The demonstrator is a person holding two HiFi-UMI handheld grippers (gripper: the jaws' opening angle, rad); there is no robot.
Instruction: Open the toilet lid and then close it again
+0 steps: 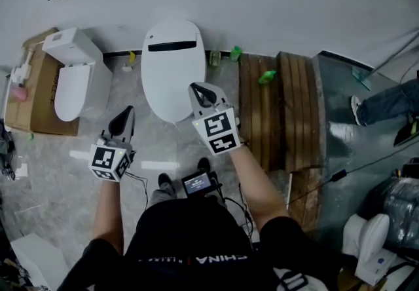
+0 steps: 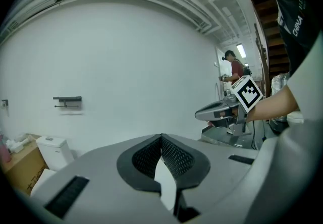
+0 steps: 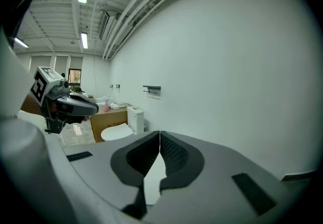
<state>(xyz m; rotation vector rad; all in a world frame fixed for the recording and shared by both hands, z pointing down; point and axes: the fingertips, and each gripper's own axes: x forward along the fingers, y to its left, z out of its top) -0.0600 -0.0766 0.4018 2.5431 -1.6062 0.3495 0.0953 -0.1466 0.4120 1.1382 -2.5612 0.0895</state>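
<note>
The person wears a black short-sleeved shirt (image 1: 190, 234) with white lettering. The left gripper (image 1: 128, 113) and right gripper (image 1: 198, 91) are grey with black ribbed jaws. Each carries a white cube (image 1: 219, 132) with black square markers. A thin black cable (image 1: 140, 183) hangs from the left one.

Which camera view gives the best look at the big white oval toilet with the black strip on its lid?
The head view. It shows the big white oval toilet from above, almost whole, with the lid down. Neither gripper view shows it clearly: both face the white wall above it.
</note>
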